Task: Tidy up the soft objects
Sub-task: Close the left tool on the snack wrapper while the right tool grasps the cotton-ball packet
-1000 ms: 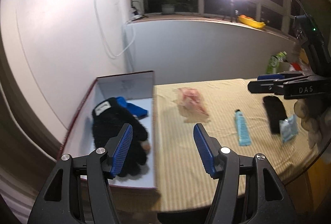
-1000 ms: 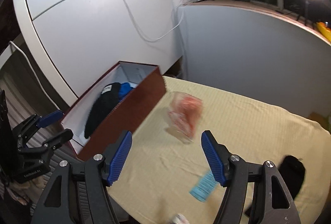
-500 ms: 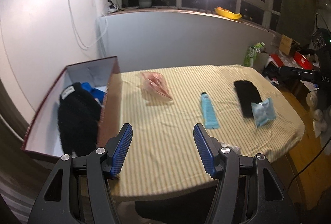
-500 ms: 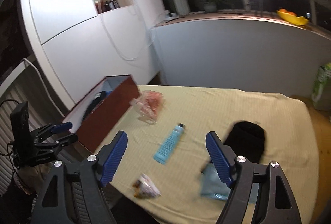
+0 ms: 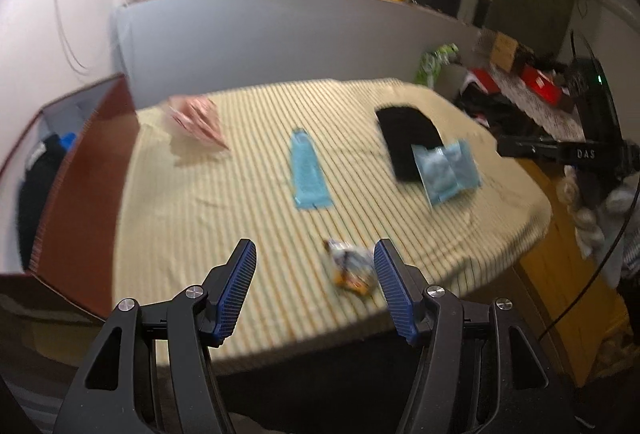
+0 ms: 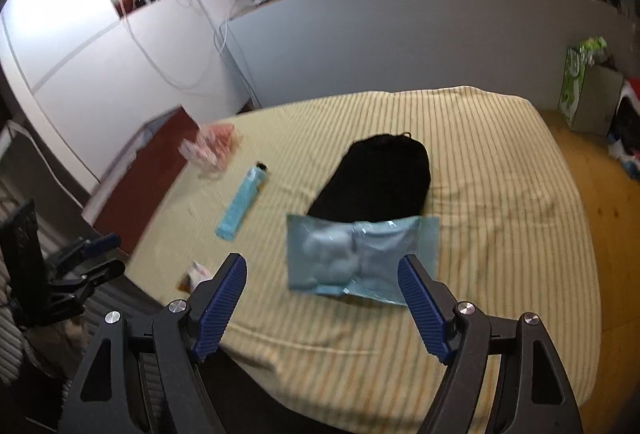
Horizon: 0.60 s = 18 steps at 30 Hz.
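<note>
On the striped yellow table (image 5: 224,218) lie a pink bag (image 5: 198,119), a light blue tube (image 5: 308,169), a black soft item (image 5: 406,137), a light blue packet (image 5: 446,169) and a small snack packet (image 5: 350,268). A red box (image 5: 86,169) at the left holds a black glove (image 5: 38,177). My left gripper (image 5: 314,290) is open above the near edge, the snack packet just ahead by its right finger. My right gripper (image 6: 322,308) is open, just short of the blue packet (image 6: 360,258), which overlaps the black item (image 6: 378,179).
The red box (image 6: 148,173) also shows at the table's left end in the right wrist view, with the tube (image 6: 242,201) and pink bag (image 6: 212,147) near it. Clutter and a wooden floor (image 6: 616,234) lie to the right. A grey wall (image 5: 280,37) stands behind.
Both grippers have swung right, away from the red box. The left now faces the snack packet; the right now faces the blue packet and black item. Both stay open.
</note>
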### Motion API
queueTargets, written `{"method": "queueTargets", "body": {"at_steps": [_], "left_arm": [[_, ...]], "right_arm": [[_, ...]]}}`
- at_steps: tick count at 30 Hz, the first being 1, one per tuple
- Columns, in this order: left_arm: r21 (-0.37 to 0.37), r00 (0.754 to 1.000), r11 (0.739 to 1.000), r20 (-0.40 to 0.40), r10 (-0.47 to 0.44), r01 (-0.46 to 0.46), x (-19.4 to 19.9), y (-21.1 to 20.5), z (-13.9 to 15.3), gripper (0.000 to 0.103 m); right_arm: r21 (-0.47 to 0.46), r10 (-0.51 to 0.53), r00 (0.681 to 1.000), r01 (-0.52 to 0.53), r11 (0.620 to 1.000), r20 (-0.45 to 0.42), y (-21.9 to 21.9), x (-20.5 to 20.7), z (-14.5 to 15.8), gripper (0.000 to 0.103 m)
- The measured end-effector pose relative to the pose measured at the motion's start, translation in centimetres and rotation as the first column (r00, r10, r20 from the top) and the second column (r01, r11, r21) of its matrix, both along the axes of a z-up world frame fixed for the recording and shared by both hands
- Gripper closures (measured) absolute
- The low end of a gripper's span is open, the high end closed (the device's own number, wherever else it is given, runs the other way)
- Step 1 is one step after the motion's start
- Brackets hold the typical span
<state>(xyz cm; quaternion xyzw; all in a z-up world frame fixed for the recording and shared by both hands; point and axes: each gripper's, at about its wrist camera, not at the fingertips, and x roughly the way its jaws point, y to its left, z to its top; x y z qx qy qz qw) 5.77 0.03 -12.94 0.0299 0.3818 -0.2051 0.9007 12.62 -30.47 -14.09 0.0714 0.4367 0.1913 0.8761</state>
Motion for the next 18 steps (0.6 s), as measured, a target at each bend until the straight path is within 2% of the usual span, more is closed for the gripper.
{"method": "queueTargets", "body": {"at_steps": [7,10,18], "left_arm": [[0.026,0.997,0.998,-0.064,-0.052,0.054,-0.5,-2.5,-2.4,0.042],[0.021,0.996,0.998,-0.075,-0.055,0.057,-0.7,-2.9,-2.8,0.042],[0.012,0.997,0.999,-0.065,-0.031,0.032,-0.4,-2.7,-2.1,0.042]], "right_arm": [[-0.079,0.108,0.994,-0.106,0.991,0.023,0.6,0.5,-0.6,0.028],[-0.064,0.155,0.988,-0.156,0.986,-0.017,0.5,2.4,-1.0,0.028],[0.007,0.145,0.978,-0.146,0.989,-0.15,-1.8,8.7,-3.2,0.028]]}}
